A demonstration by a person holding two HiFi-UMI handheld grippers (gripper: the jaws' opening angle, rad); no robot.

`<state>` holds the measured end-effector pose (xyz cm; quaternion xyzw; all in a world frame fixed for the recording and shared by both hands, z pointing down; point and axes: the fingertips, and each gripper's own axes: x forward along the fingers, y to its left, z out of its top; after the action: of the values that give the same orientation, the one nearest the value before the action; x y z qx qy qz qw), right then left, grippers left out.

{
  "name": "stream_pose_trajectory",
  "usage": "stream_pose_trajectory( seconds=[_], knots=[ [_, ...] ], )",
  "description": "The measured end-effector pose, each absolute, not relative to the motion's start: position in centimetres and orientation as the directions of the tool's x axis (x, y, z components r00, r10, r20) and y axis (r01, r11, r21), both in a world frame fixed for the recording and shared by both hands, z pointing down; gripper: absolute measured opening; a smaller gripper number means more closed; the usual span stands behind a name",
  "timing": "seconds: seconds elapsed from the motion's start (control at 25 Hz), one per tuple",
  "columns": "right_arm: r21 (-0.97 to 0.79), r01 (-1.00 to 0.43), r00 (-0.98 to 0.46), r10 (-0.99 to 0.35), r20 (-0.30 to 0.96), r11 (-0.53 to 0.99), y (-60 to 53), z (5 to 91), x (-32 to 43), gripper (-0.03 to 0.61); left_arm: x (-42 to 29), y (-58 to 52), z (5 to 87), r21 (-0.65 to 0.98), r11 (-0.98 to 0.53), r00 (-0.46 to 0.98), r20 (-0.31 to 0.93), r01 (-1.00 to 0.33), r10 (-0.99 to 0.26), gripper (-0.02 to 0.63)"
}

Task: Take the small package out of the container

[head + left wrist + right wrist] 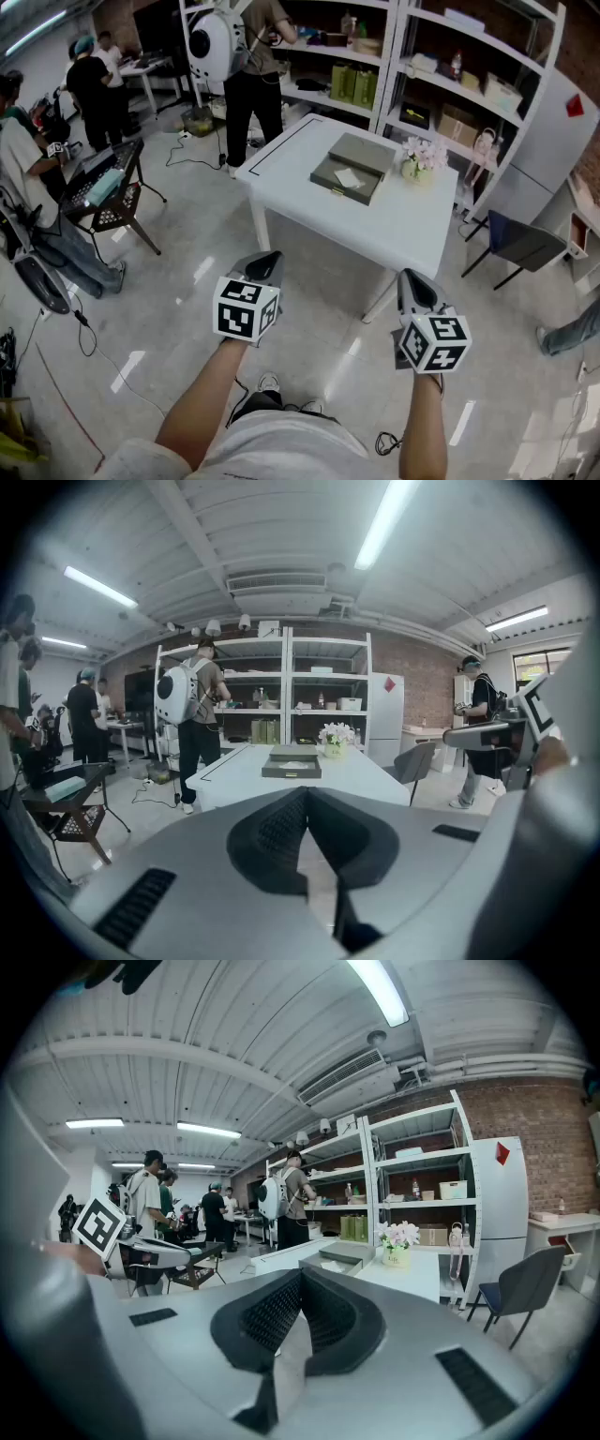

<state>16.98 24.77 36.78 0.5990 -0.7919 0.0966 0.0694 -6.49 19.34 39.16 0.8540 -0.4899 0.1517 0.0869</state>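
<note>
We're at the approach step, nothing grasped yet. We stand on the floor well apart from the white counter, w/ both grippers held out in front of us and pointing toward it. The left gripper has its jaws clenched tip to tip w/ nothing between them. Same for the right gripper: jaws clenched, empty.

The container is a flat grey box lying open toward the far side of the counter, w/ its lid folded back behind it. The small package lies inside the tray, pale and flat, approx. mid-tray. Just beside the container, to its right, stands a pot of flowers. Shelves and several people are behind, incl. one person w/ a white backpack near the counter's far-left corner.

Our judgement: the task has barely begun, i.e. all the handling is ahead. The next move calls for walking up to the counter, releasing the jaws of one gripper, then coming down into the tray over the small package w/o knocking the flowers. It looks thin, so prob. a low pinch at one edge. The other gripper could steady the container.
</note>
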Motion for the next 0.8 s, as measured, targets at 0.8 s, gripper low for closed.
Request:
stream_pose_trajectory(
  seconds=[0.8],
  knots=[
    [-0.043, -0.962, -0.273, -0.926, 0.262, 0.271, 18.8, 38.7, 17.2, 0.017, -4.2, 13.2, 40.5, 0.004, -0.543, 0.507, 0.363, -0.84, -0.782, 0.005]
  ],
)
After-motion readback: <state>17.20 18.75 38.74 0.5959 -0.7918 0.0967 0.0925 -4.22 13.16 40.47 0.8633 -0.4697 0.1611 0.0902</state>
